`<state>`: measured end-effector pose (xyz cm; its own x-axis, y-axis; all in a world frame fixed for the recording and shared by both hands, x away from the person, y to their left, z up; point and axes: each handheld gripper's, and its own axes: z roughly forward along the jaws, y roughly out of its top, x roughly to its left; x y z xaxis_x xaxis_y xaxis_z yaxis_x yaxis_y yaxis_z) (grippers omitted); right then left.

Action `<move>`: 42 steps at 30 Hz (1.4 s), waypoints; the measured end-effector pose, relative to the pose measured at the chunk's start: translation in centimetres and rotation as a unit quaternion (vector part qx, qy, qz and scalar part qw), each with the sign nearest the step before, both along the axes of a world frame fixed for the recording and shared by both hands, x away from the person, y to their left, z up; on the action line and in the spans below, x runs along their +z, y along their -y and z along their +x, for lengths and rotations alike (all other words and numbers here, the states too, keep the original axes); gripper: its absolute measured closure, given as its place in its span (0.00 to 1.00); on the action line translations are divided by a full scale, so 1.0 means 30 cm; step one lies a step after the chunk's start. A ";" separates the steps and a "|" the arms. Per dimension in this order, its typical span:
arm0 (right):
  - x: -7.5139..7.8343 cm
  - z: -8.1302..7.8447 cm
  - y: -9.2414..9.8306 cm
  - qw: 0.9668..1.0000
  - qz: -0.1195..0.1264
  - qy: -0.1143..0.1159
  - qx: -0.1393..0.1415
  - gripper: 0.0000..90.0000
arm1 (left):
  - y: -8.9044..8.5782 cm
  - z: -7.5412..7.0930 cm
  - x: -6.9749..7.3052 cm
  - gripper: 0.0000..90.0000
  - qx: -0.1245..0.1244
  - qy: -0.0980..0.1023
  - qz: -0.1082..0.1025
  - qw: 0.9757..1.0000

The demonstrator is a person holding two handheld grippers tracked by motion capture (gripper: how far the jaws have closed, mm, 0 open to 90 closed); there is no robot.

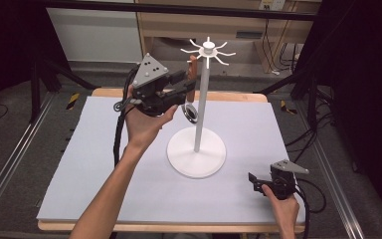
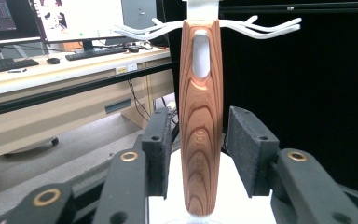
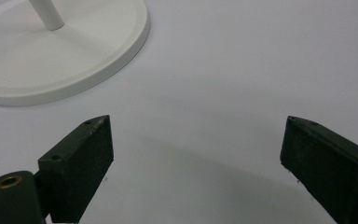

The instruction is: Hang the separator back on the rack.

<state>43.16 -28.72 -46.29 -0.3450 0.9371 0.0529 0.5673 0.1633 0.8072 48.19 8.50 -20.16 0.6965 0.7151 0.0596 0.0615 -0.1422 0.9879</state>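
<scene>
the long wooden handle (image 2: 200,121) with brown grain and an oval slot near its top hangs upright from one of the curved white hooks of the tall white hanger stand (image 1: 197,99), which rises on a thin pole from a round white base (image 1: 196,152) near the middle of the pale grey worktop (image 1: 104,164). in the high view a small round metal head (image 1: 191,113) shows at the lower end of the handle, just beside the pole.

the left tongs (image 2: 198,149) are raised level with the handle, one black pad on each side of it. the pads stand slightly off the wood with a narrow gap on both sides, so they are spread and not pinching it.

the right tongs (image 3: 196,154) rest low near the front right corner of the worktop, spread wide over bare surface, with the edge of the round base a little ahead of them.
</scene>
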 end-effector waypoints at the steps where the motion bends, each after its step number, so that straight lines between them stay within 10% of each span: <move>1: 0.000 0.000 0.001 1.000 -0.001 0.001 0.000 0.11 | -0.003 -0.004 -0.001 0.65 0.000 0.001 0.000 1.000; 20: 0.000 0.000 -0.002 1.000 0.006 -0.001 0.000 0.11 | -0.149 -0.055 -0.142 0.49 0.009 -0.022 0.042 0.999; 42: -0.012 0.000 0.003 1.000 0.004 -0.003 -0.005 0.11 | -0.320 -0.091 -0.509 0.43 0.030 -0.116 0.075 0.990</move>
<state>43.17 -28.80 -46.64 -0.3355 0.9399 0.0629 0.5732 0.1507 0.8055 45.47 18.11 -35.42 0.6611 0.7502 0.0111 0.2974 -0.2756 0.9141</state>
